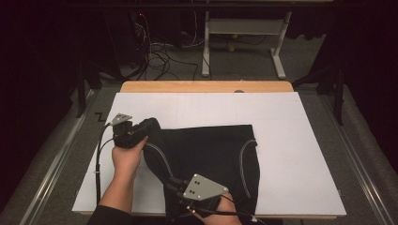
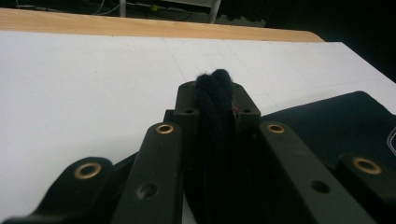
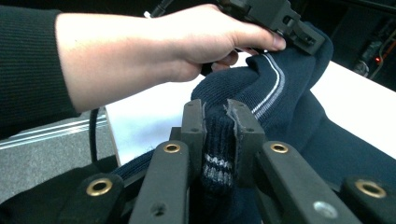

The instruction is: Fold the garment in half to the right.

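we've got one dark knit garment on the white board, near its front edge. left gripper pinches a bunched fold at its left edge, right gripper clamps a striped cuff. two grippers, one garment.

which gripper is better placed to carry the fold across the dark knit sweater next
Left, probably. The left gripper pinches the dark knit sweater at its raised far-left corner, open white board lying beyond. The right gripper clamps the ribbed edge at the near edge, better suited to anchoring.
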